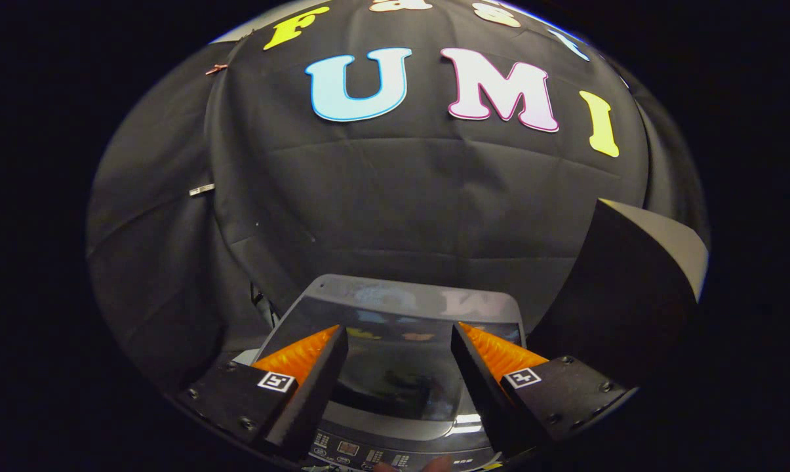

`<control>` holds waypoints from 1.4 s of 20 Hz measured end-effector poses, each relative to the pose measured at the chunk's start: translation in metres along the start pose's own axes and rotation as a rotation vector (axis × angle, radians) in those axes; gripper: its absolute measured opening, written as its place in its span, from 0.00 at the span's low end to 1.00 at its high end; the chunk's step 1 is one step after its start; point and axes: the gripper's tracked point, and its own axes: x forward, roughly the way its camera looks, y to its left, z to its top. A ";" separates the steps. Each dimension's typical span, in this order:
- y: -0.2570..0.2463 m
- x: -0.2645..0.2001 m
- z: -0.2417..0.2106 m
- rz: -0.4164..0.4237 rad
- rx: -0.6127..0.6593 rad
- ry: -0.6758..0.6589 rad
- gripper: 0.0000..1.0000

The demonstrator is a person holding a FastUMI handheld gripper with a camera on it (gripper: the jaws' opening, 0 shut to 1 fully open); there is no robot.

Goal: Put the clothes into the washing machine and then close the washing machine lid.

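Gripper view close above the washing machine point(395, 341), facing the wall point(395, 196)

The gripper point(400, 341), jaws apart, hides both flanks of the washing machine lid point(401, 367); control panel point(368, 453) markings are illegible.

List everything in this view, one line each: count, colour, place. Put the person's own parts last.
washing machine: one, grey body, below and ahead of the claw, against the cloth wall.
lid: one, dark glossy glass, lying closed on the machine, seen between the fingers.
control panel: one, grey with small buttons, at the machine's near edge.
box: one, dark with a pale top, right of the machine.
cloth wall: one, black, behind the machine.
claw: one, fingers apart, holding nothing, above the lid.
fingertips: pale, at the panel's near edge.
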 end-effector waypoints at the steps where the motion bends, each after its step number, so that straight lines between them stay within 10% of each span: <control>1: 0.001 -0.004 -0.003 0.003 0.009 -0.008 1.00; 28: 0.003 -0.180 0.099 0.021 -0.058 -0.431 0.99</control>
